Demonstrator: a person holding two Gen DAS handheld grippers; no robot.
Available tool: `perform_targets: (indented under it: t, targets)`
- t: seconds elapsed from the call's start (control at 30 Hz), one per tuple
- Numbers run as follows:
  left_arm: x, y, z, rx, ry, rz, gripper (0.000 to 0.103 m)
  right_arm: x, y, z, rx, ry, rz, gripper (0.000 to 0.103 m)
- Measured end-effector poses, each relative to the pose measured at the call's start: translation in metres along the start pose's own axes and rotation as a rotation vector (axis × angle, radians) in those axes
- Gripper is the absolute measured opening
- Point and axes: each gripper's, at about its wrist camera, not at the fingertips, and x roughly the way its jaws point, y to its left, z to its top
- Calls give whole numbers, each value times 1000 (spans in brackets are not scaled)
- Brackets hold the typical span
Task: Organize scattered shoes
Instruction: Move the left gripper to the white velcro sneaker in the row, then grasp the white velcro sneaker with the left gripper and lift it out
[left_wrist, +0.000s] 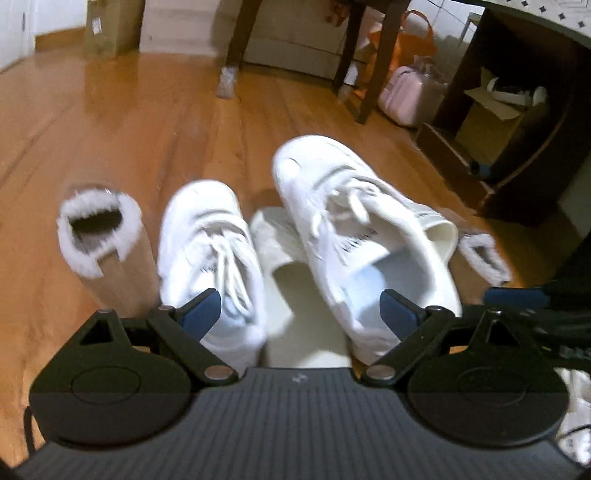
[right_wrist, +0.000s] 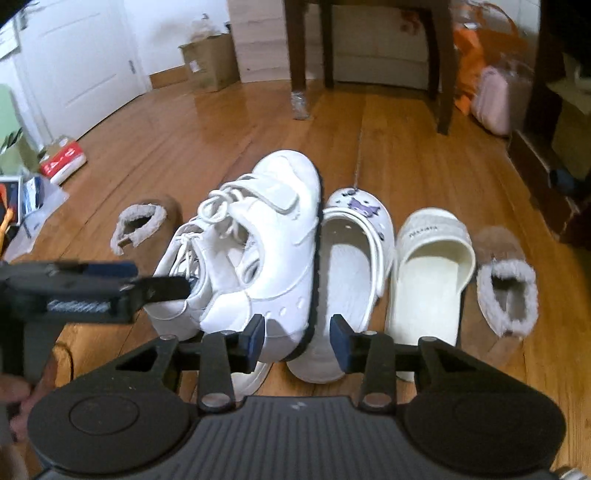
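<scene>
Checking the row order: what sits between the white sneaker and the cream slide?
A white clog with a purple charm lies between the sneaker and the slide, as the right wrist view shows.

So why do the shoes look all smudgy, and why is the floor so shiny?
Left wrist view: the white sneakers are smeared by motion blur, and the wooden floor shows bright glare. Right wrist view: the sneaker is sharper, the left tongs look blurry, and the fisheye lens bends the room's edges.
</scene>
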Motion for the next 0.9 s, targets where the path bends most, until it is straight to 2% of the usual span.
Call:
perform_targets:
  t: [0.03,0.07,0.13,0.23,0.4,0.53,0.63,0.7,0.73,0.77,0.8,0.9]
  targets:
    - [3,0,2,10,5,-3,90,0,0,0,1,0,3,39]
    - [2,1,3,14,8,-5,82,0,-1,1,5,0,6,39]
    - [10,-3,8,33,20,-16,75,1,-2,3,22,3,1,39]
    - [16,-6,13,56,8,10,75,2,-9,3,60,1,9,41]
    - [38,-3,26,51,18,0,75,4,-15,-3,87,10,1,45]
    - [52,-7,32,77,-10,68,79,4,-23,-7,141,27,21,47]
    - [60,-8,35,86,-36,71,79,5,-28,-7,171,33,18,50]
    - [65,-7,37,79,-31,45,60,5,-31,-7,181,32,8,54]
    - [67,-6,38,67,-23,28,37,5,-31,-7,183,30,4,58]
    - [69,-5,39,47,-10,9,25,5,-32,-7,184,30,1,59]
    - [71,-6,40,41,-14,8,22,4,-32,-6,186,28,-3,61]
    - [75,-10,41,28,-31,14,22,3,-32,-6,190,27,-9,62]
